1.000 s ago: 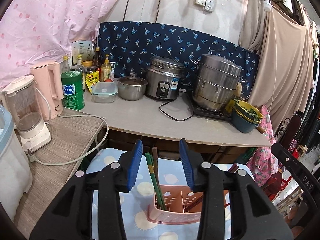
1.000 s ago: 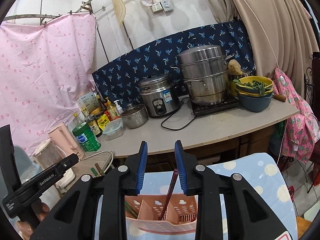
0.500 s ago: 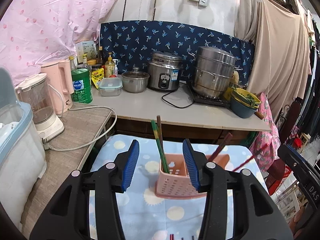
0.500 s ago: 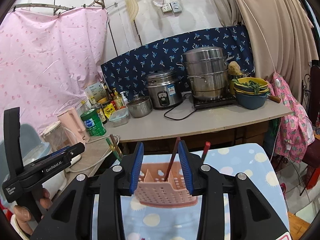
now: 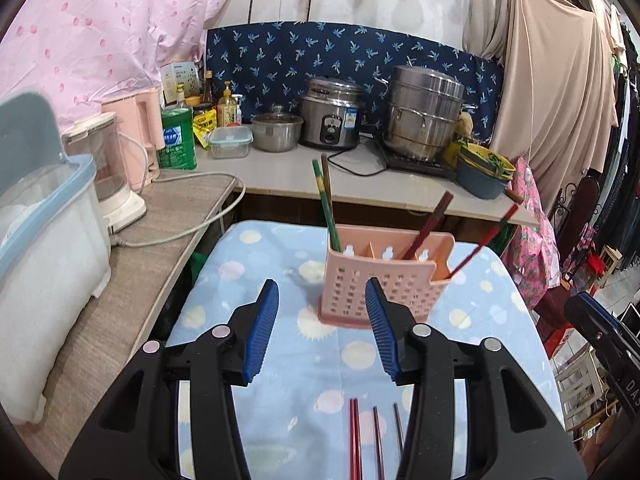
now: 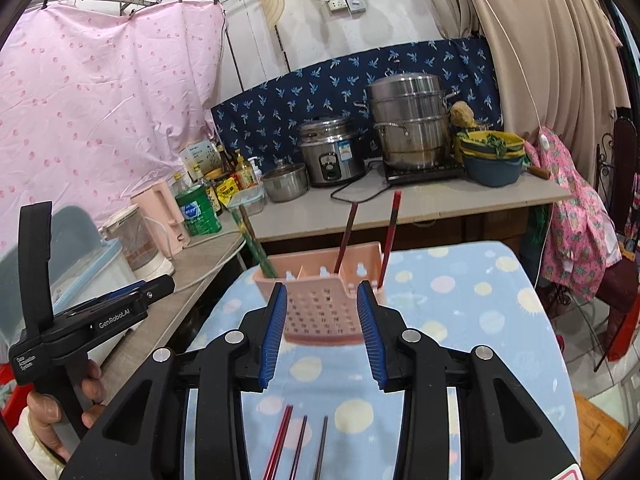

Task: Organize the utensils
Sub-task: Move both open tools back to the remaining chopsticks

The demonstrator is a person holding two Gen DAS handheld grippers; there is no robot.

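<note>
- From the left wrist view, the left tool [image 5: 322, 316] hovered above the tabletop [image 5: 248, 272], which was covered with a pale blue cloth printed with suns and dots. Its blue pads [image 5: 264, 326] were spread, with nothing between them.
- The pink basket [image 5: 380, 280] stood upright on the cloth just beyond the tool's tips, apart from them.
- A green chopstick [image 5: 326, 208] and a brown chopstick [image 5: 327, 178] stood close together in the basket's left compartment.
- A dark red chopstick [image 5: 430, 224] leaned to the right from a compartment further right, and a red chopstick [image 5: 486, 240] leaned out over the basket's right end.
- Nearer than the basket, between the tool's arms, loose chopsticks [image 5: 374, 440] lay side by side on the cloth.
- Part of the right tool [image 5: 600, 332] showed to the right of the basket.
- From the right wrist view, the right tool [image 6: 322, 318] was also spread and empty; the basket [image 6: 320, 312] showed between and just beyond its pads [image 6: 370, 330], untouched.
- The green chopstick [image 6: 256, 248] stood at the basket's left end, the dark red chopstick [image 6: 346, 236] near the middle, and the red chopstick [image 6: 390, 232] at the right end.
- The loose chopsticks [image 6: 300, 444] lay nearer than the basket.
- Far left of the basket, a hand [image 6: 60, 412] gripped the left tool [image 6: 148, 288]; its opening could not be told from this side.
</note>
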